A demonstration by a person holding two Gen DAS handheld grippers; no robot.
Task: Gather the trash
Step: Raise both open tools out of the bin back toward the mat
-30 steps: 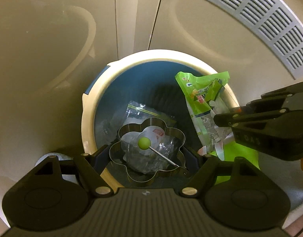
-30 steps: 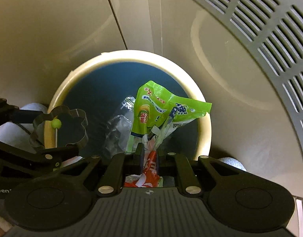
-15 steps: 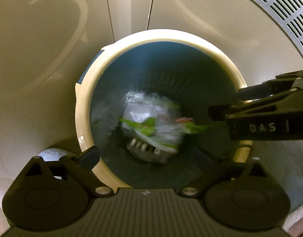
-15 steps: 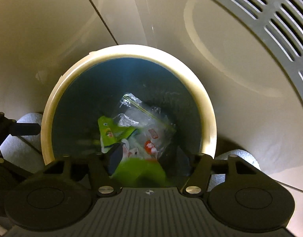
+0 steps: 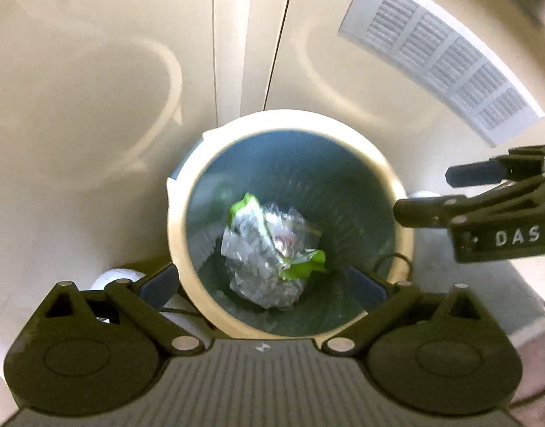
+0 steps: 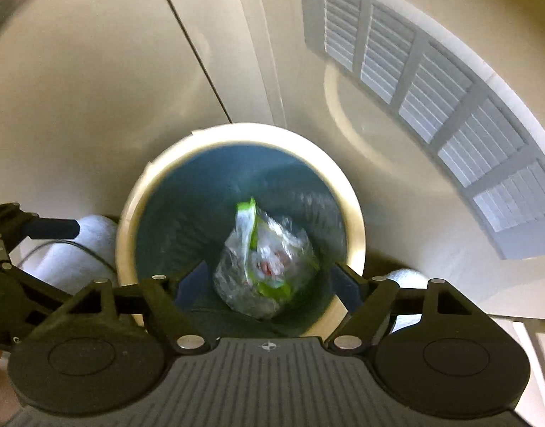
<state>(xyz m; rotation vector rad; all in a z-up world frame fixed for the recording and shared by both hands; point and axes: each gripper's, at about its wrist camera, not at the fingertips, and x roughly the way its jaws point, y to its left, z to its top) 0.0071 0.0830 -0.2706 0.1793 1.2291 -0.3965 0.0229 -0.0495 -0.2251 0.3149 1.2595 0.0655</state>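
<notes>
A round bin with a cream rim (image 5: pixel 173 220) and a blue inside stands below both grippers. At its bottom lies crumpled clear plastic with a green wrapper (image 5: pixel 269 249). My left gripper (image 5: pixel 262 281) hangs open above the bin's near rim, nothing between its fingers. My right gripper (image 5: pixel 425 194) reaches in from the right over the rim. In the right wrist view the same bin rim (image 6: pixel 126 235) holds the trash pile (image 6: pixel 265 263). The right gripper (image 6: pixel 267 279) has its jaws opening, with nothing between them. One of the left gripper's fingers (image 6: pixel 52 228) shows at the left.
White rolls stand beside the bin on the left (image 6: pixel 77 249) and on the right (image 6: pixel 407 277). A thin dark cable (image 6: pixel 91 252) runs past the left roll. Cream panels rise behind the bin, with a grey louvred vent (image 5: pixel 439 71) at the upper right.
The left gripper let go of a flower-shaped metal ring and the right gripper let go of the green wrapper. Both fell into the bin. Both grippers opened and rose above it.
</notes>
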